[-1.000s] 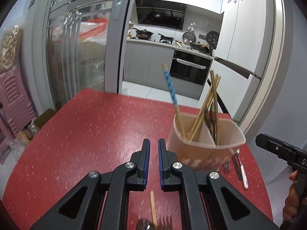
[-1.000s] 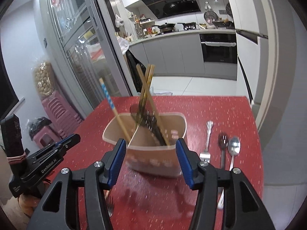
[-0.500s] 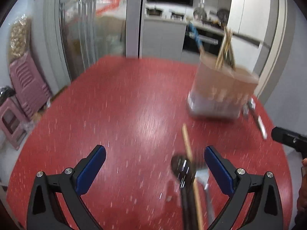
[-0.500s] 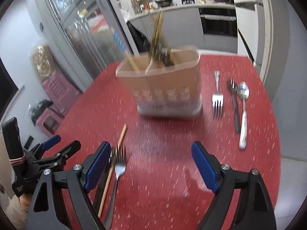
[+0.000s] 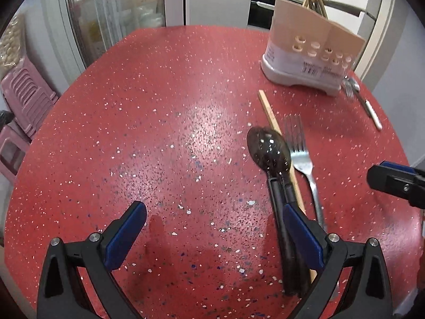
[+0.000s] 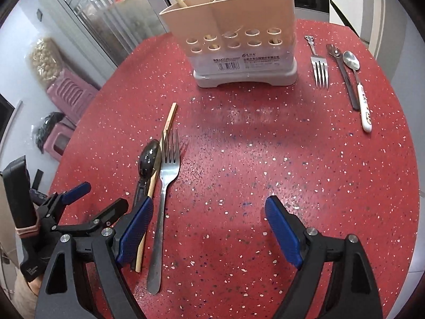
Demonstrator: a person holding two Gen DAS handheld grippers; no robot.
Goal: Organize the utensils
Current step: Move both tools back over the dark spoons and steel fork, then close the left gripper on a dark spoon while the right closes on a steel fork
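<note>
On the red table [image 6: 265, 159] a fork [image 6: 164, 186], a wooden chopstick [image 6: 159, 164] and a dark spoon [image 6: 147, 159] lie bunched side by side, touching, in front of the caddy [image 6: 231, 34], which already holds chopsticks; a second fork [image 6: 320, 69] and two more spoons [image 6: 350, 61] lie just right of it. The metal fork looks stiff, thin and slick, lying flat against the tabletop, so it is probably best pinched across the handle near the middle, where it is clear of its neighbours; the chopstick is light and likely to roll. The left gripper [image 5: 212, 228] is spread wide and holds nothing, its right finger [image 5: 302, 236] over the spoon handle and chopstick; whether it touches them I cannot tell. The right gripper [image 6: 209, 228] is also wide open and empty, low over the table, its left finger [image 6: 135, 228] just beside the fork's handle.
</note>
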